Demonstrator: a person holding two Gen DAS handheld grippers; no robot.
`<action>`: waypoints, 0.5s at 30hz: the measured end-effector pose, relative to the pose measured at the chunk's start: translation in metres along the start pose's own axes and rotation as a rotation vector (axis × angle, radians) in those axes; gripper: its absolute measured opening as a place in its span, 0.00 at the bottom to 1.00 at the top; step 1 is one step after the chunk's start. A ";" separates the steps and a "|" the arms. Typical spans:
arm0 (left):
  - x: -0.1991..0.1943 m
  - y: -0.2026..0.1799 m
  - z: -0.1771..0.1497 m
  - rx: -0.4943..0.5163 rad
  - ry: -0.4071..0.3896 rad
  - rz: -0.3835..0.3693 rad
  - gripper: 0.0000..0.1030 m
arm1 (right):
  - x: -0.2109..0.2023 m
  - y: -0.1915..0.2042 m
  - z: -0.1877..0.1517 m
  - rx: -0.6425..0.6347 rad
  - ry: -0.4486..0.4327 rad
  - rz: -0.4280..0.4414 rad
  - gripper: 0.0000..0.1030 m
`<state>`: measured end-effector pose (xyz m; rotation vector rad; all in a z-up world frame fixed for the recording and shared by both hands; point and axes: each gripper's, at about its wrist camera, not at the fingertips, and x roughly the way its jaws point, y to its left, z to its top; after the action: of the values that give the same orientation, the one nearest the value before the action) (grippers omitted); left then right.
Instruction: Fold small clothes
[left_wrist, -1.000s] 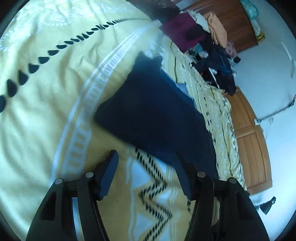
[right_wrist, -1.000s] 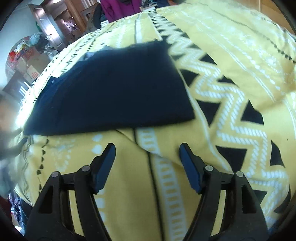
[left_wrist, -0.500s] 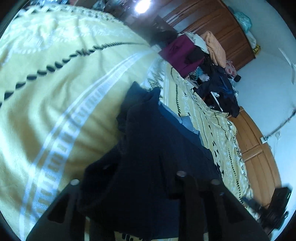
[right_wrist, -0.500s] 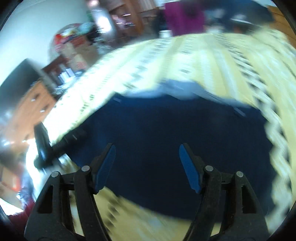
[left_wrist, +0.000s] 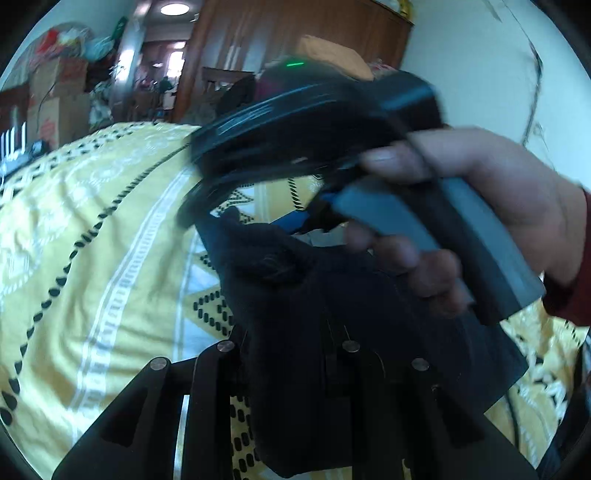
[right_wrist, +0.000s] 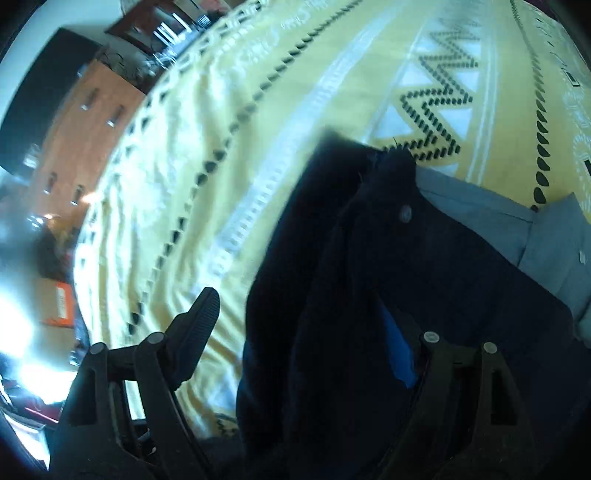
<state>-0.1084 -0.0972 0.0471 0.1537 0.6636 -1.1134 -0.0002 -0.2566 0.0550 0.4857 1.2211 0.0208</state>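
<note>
The dark navy garment (left_wrist: 332, 302) lay directly ahead of the left gripper (left_wrist: 291, 369) and over its fingers, draped so thickly that I could not tell whether those tongs were clenched on it or merely under it. In the right wrist view the same cloth (right_wrist: 424, 295) ran from near to far with its long axis rising toward a peak at the far end. It hung over the right finger of the right gripper (right_wrist: 306, 339), whose tongs stood spread and released — its left finger bare over the yellow patterned bedspread (right_wrist: 221, 147). The person's right hand (left_wrist: 480, 206) sat close above the fabric, so both arms were about equally near. The garment looked soft, lint-flecked and bunched, a pale blue-grey layer (right_wrist: 517, 218) showing at its far right edge.
</note>
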 end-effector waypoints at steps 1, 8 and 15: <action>0.004 -0.005 0.001 0.022 0.006 -0.001 0.19 | -0.001 -0.004 -0.003 -0.007 -0.019 -0.033 0.55; 0.008 -0.057 0.018 0.192 0.010 -0.105 0.19 | -0.095 -0.081 -0.084 0.133 -0.369 0.058 0.10; 0.030 -0.191 0.015 0.436 0.088 -0.390 0.21 | -0.186 -0.205 -0.215 0.330 -0.527 -0.020 0.08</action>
<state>-0.2596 -0.2143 0.0816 0.4633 0.5316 -1.6285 -0.3097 -0.4167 0.0917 0.7137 0.7096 -0.3131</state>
